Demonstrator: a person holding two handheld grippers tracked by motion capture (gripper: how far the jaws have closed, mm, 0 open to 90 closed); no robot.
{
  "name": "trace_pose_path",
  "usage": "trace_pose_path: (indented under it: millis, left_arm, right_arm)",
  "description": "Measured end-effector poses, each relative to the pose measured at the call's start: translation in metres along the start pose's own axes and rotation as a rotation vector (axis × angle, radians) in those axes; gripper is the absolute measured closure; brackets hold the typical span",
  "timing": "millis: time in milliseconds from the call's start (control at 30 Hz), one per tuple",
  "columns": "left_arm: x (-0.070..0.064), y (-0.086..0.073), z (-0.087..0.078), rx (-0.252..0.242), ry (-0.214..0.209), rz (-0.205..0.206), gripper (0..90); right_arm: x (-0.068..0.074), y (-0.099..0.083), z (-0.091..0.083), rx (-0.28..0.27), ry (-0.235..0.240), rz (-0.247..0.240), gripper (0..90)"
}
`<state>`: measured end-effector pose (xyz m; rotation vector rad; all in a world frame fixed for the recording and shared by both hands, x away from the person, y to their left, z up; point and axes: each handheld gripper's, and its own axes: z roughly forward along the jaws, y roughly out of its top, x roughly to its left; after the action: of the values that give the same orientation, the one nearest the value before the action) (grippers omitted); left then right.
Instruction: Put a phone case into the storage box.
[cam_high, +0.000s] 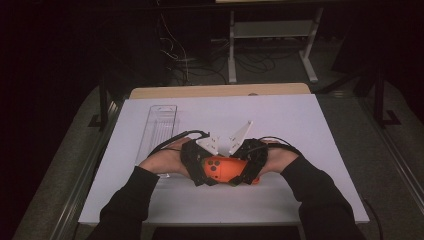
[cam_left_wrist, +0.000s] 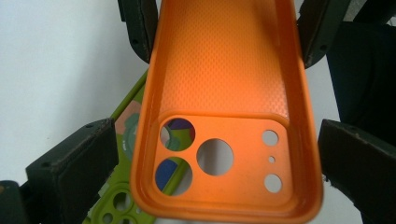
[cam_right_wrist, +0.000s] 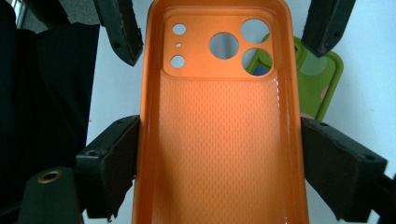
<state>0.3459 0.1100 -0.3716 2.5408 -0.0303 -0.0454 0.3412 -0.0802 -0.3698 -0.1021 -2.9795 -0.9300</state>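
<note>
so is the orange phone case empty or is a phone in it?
Empty. The orange phone case shows its bare textured inner face in both gripper views, and the white table shows straight through the camera cutouts.

Left claw (cam_high: 200, 167) and right claw (cam_high: 248, 167) grip orange case (cam_high: 223, 169).

Orange phone case (cam_right_wrist: 219, 140): I read it as soft plastic or silicone, glossy along the raised rim, inner back stamped with a fine dimpled texture; the camera panel is smooth. Green case (cam_right_wrist: 322, 79) beneath it looks like smooth matt plastic with a printed pattern.

Left gripper (cam_left_wrist: 215, 177) and right gripper (cam_right_wrist: 219, 163): matt black plastic jaws, pads rubbery with rough, frayed edges. I see a brass-coloured metal insert on the right one.

Table (cam_high: 310, 125): flat matt white sheet over a pale wood top. Clear tray (cam_high: 162, 117): transparent glossy plastic. Sleeves (cam_high: 320, 195): dark matt cloth.
</note>
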Motion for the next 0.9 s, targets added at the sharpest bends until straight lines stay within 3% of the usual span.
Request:
trace_pose_path:
  millis: [267,500,633,900]
  left_arm:
    - [-0.0024,0.0006,0.0071,0.016,-0.019,-0.007,0.0]
    - [-0.0018,0.0002,0.0085,0.024,-0.024,-0.008,7.1]
    - [-0.0019,-0.0004,0.0072,0.007,-0.038,-0.001,13.4]
    - [-0.0015,-0.0007,0.0065,-0.023,-0.059,-0.024,15.2]
  right_arm:
    - [0.0024,0.0027,-0.0009,-0.014,0.000,-0.017,15.2]
    - [0.0032,0.0041,-0.0019,-0.019,0.006,-0.024,15.2]
    - [0.0026,0.0034,-0.0022,-0.016,0.001,-0.019,15.2]
    - [0.0023,0.0018,-0.0039,-0.028,0.006,-0.017,14.8]
